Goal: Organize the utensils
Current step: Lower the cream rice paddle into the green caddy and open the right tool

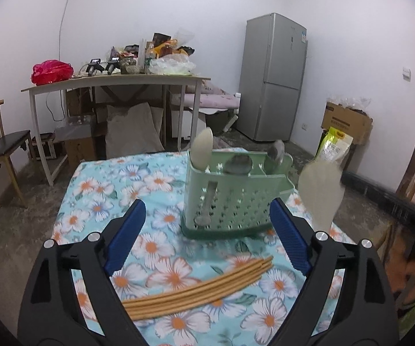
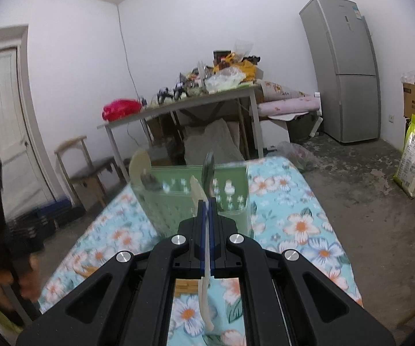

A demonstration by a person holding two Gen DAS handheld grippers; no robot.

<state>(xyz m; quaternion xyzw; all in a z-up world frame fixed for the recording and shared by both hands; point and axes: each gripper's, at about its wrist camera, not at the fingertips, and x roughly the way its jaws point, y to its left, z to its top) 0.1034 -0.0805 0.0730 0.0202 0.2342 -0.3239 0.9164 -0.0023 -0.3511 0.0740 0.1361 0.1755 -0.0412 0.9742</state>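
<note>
Floral tablecloth (image 1: 100,190): blue with white and orange flowers, covering the surface beneath both grippers.
Utensil holder (image 1: 230,201): green perforated plastic, upright on the cloth, just beyond the left gripper's fingertips and directly ahead of the right gripper.
Holder contents: one pale spoon (image 1: 203,147) and two grey metal spoons (image 1: 237,164) stand bowl-up in its compartments.
Left gripper (image 1: 207,216): blue-padded jaws spread wide apart, nothing between the pads.
Right gripper (image 2: 206,201): jaws pressed together on the handle of a pale rice spoon (image 2: 198,190), held edge-on; its broad end rises past the fingertips toward the holder, its handle end trails back under the gripper body.
Chopsticks (image 1: 195,291): tan wooden bundle lying flat on the cloth, below and between the left gripper's arms, near side of the holder.
</note>
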